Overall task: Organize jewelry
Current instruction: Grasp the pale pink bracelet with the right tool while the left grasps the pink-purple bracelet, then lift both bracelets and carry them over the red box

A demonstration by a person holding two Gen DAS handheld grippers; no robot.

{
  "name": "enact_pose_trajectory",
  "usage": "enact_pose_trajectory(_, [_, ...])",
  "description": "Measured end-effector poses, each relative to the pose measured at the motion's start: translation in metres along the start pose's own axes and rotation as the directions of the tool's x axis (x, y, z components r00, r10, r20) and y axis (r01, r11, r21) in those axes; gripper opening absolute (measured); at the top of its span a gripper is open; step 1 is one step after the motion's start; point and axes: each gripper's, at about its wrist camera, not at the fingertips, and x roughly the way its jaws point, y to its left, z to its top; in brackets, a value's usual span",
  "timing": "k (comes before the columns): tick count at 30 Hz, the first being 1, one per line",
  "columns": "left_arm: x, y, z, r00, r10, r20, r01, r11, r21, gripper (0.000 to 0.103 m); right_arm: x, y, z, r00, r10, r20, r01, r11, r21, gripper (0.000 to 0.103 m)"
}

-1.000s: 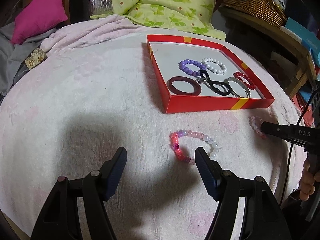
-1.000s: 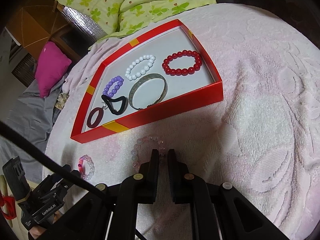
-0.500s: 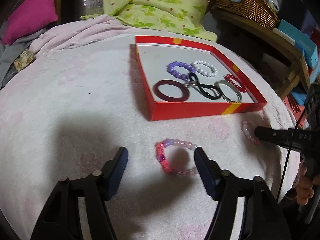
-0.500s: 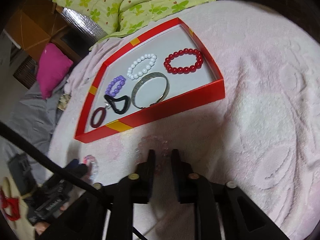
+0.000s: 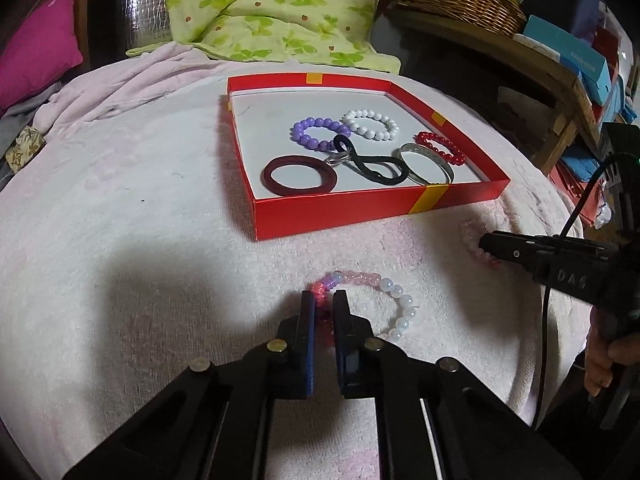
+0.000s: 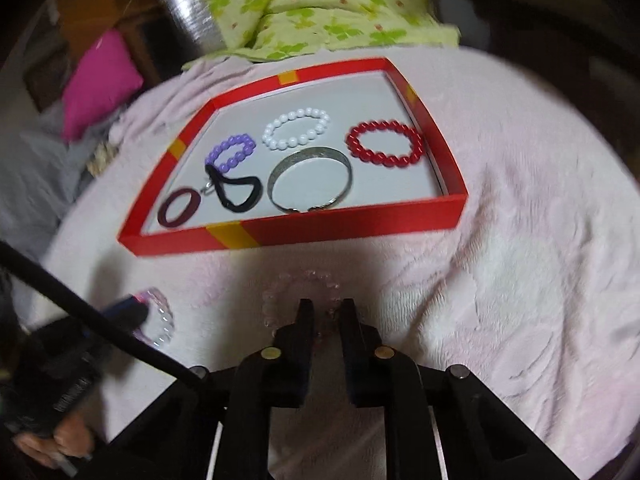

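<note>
Left cam shows the multicolor bead bracelet [image 5: 376, 300] on fuzzy pink blanket [image 5: 120, 220] w/ left gripper [image 5: 323, 312] clamped on its red end, right cam catches the clear pink bracelet [image 6: 300, 292] nipped by right gripper [image 6: 326, 316], both near red tray [image 6: 340, 226].

Both cameras are sitting low and close over the pink blanket [image 5: 120, 240], looking forward past their own fingers toward the red tray [image 5: 360, 212] and the far green quilt [image 5: 260, 12]. The left one is facing it from the near left, the right one from the near right, and both are sharing the tray [image 6: 320, 232] and the blanket's near strip.
</note>
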Motion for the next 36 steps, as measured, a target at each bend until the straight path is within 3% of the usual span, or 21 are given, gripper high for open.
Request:
enact_pose_trajectory(4, [-0.006, 0.002, 0.001, 1.0, -0.01, 0.016, 0.01, 1.0, -0.012, 0.008, -0.005, 0.006, -0.002, 0.999, -0.04, 0.027, 0.041, 0.998, -0.048, 0.008])
enact_pose_trajectory(16, [-0.029, 0.015, 0.006, 0.996, -0.046, 0.081, 0.05, 0.998, -0.046, 0.008, -0.031, -0.015, 0.002, 0.988, 0.114, 0.104, -0.122, 0.989, 0.081, 0.008])
enact_pose_trajectory(25, [-0.044, 0.018, 0.01, 0.991, -0.053, 0.124, 0.06, 0.997, -0.053, 0.008, -0.039, -0.035, 0.005, 0.962, 0.23, 0.148, -0.256, 0.948, 0.191, 0.008])
enact_pose_trajectory(29, [-0.05, 0.017, 0.013, 0.988, -0.058, 0.14, 0.065, 0.997, -0.05, 0.008, -0.042, -0.037, 0.006, 0.948, 0.272, 0.165, -0.304, 0.928, 0.216, 0.008])
enact_pose_trajectory(36, [-0.061, 0.013, 0.016, 0.986, -0.052, 0.16, 0.059, 0.997, -0.044, 0.008, -0.052, -0.026, 0.007, 0.936, 0.298, 0.186, -0.33, 0.927, 0.178, 0.008])
